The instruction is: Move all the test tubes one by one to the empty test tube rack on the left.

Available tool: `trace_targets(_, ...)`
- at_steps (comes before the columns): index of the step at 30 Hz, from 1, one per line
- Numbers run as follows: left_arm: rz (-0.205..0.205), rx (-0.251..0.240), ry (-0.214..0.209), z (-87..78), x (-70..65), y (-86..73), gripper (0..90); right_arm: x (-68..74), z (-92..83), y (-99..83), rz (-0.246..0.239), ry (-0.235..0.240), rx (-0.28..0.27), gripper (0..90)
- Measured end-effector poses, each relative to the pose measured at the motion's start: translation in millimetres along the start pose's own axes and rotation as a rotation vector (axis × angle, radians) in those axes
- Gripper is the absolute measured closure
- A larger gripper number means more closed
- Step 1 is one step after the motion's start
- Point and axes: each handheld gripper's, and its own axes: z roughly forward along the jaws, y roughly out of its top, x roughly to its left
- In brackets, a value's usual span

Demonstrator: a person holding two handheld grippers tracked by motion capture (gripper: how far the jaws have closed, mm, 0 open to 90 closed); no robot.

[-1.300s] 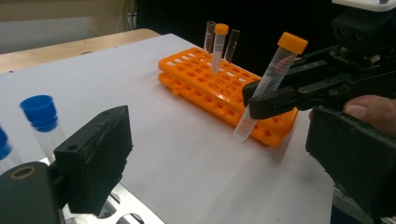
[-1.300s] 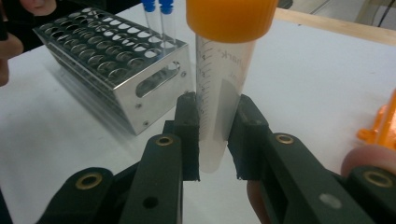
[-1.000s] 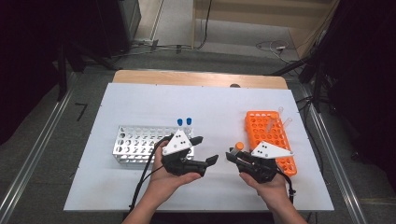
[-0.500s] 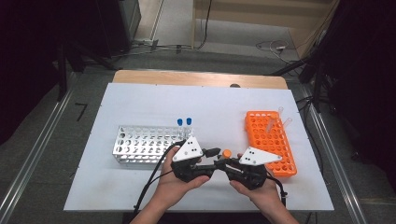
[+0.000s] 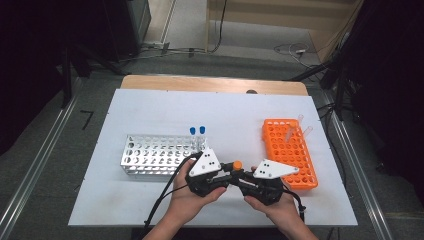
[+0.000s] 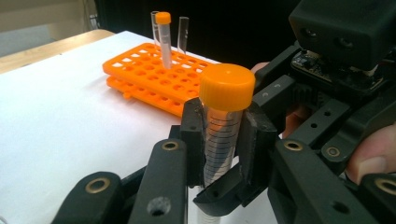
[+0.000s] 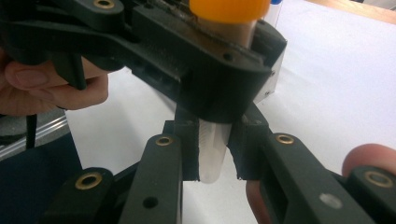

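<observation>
Both grippers, apart a second ago, now meet between the racks, and the left gripper (image 5: 226, 176) has just been closing its jaws on the orange-capped tube (image 6: 223, 126). Item: one clear graduated tube, upright, held over the white table (image 5: 150, 105) just in front of the metal rack (image 5: 150, 157). Left gripper pinches it below the cap; right gripper (image 7: 212, 154) clamps its rounded lower end, so both claws are pressed onto the same tube. Likely purpose: a handover from right to left, or bracing the body to turn the cap. Orange rack (image 5: 292, 150) stands to the right with three more tubes; two blue-capped tubes (image 5: 197, 131) stand in the metal rack's far corner.
</observation>
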Motion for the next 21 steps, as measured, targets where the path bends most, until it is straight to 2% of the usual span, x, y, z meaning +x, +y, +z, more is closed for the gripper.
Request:
trace_targets(6, -0.007, -0.023, -0.007, -2.1, 0.8, 1.1, 75.8, -3.1, -2.6, 0.4, -0.003, 0.015, -0.018, 70.9)
trace_targets(9, -0.007, -0.027, -0.008, -3.4, 1.4, 1.4, 75.7, -6.4, -4.7, -0.1, -0.002, 0.026, -0.022, 65.9)
trace_targets(12, -0.013, -0.035, -0.005, -6.1, 3.7, 1.9, 75.8, -10.9, -8.2, -1.1, -0.004, 0.030, -0.029, 57.0)
trace_targets(15, -0.027, -0.046, 0.018, -9.7, 7.4, 1.7, 75.8, -17.0, -12.3, -2.4, -0.012, 0.026, -0.037, 47.8)
trace_targets(21, -0.057, -0.061, 0.054, -18.4, 17.3, 2.1, 75.7, -31.7, -23.3, -6.3, 0.008, -0.007, -0.057, 27.4)
